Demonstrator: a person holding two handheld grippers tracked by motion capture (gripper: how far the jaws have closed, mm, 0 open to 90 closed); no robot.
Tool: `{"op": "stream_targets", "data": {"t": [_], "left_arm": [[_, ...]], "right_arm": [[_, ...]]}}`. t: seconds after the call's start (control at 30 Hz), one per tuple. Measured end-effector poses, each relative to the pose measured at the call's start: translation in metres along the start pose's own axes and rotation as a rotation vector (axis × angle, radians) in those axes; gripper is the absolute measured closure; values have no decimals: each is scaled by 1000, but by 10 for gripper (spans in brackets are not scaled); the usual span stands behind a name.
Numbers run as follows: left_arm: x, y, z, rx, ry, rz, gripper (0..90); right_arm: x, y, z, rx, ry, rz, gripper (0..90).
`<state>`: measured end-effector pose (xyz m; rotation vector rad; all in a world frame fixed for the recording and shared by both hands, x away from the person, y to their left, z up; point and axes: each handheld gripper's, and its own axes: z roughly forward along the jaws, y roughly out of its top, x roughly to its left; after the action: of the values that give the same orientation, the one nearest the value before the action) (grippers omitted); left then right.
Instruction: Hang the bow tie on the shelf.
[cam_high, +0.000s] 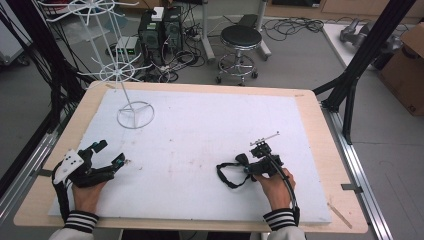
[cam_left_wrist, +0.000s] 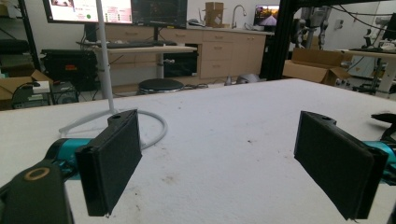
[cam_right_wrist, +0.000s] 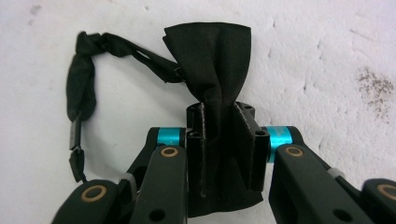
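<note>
A person sits at the near edge of a bench (cam_high: 320, 150) covered by a white foam sheet, both forearms reaching in from below, each wrist in a striped cuff.

The left hand (cam_high: 87, 192) rests low on the near left part of the bench, gripping the left claw (cam_high: 111, 155), which points forward and slightly to the right. Its jaws stand wide apart with nothing between them; in the left gripper view the two flat black pads (cam_left_wrist: 112, 161) frame bare white foam, and a white wire stand (cam_left_wrist: 105, 60) rises just beyond them.

The right hand (cam_high: 275, 187) lies on the near right part of the bench, wrist straight, holding the right claw (cam_high: 248, 169) level and aimed to the left across the surface. Its jaws are narrowed tight, pinching a black bow tie (cam_right_wrist: 210, 60) at its middle. In the right gripper view one fan of the bow spreads out beyond the jaw tips, and the other half bunches between the jaws. The neck strap (cam_right_wrist: 81, 88) loops off to one side and lies on the foam. In the high view the bow tie sits on the foam just in front of the right hand, well apart from the left claw and from the wire stand at the far left.
</note>
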<state>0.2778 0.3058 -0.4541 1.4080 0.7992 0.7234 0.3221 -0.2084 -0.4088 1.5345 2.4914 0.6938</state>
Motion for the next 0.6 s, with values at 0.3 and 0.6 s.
{"op": "stream_targets", "data": {"t": [0.3, 0.6], "left_arm": [[0, 0, 0, 2, -1, 2, 151], [0, 0, 0, 1, -1, 0, 151]], "right_arm": [[1, 2, -12, -105, 47, -7, 759], [5, 5, -31, -320, 103, -42, 762]]}}
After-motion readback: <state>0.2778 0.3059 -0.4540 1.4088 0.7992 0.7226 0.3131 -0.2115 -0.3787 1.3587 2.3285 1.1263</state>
